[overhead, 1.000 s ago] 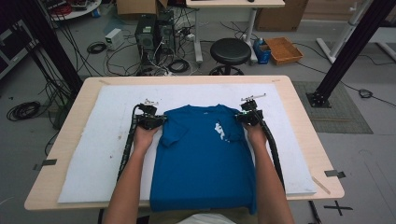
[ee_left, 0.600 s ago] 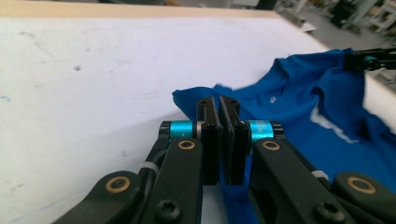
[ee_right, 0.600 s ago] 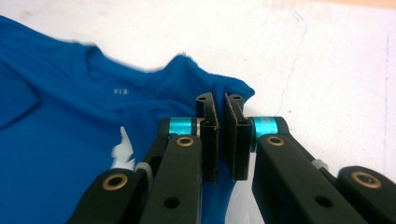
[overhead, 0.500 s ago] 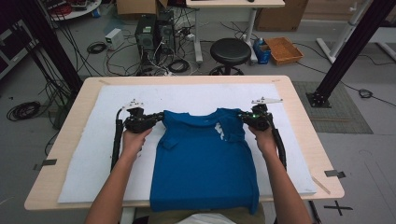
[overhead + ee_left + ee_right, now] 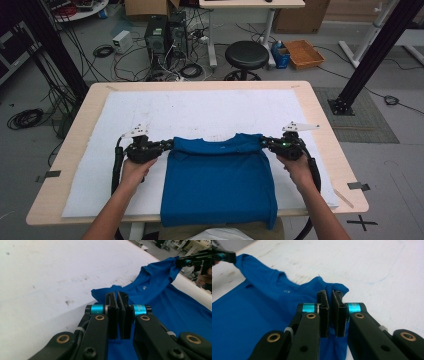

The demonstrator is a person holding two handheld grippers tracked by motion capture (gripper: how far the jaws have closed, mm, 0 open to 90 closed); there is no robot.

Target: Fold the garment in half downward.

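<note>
In the high view, a blue T-shirt [image 5: 218, 177] is seen spread on the white cloth [image 5: 200, 112] that covers the wooden table [image 5: 320, 115], its hem hanging over the near edge. Its upper edge is drawn into a straight line between the left gripper [image 5: 167, 145], at the left shoulder, and the right gripper [image 5: 265, 142], at the right shoulder. The shirt is judged to be held this way so that the fabric is tensioned and can be laid flat or folded without creases.

In the left gripper view, the jaws are seen clamped on a bunched corner of blue fabric, which rises just beyond the pads [image 5: 111, 315]. From there the shirt [image 5: 160, 295] is stretched toward the other gripper [image 5: 186, 262], where its far corner is lifted off the cloth.

In the right gripper view, the jaws are likewise closed on a gathered shoulder corner [image 5: 334, 288]. How many layers are pinched cannot be told. The neckline [image 5: 284, 280] is left slack between the two grips, probably because only the corners are being pulled.
</note>
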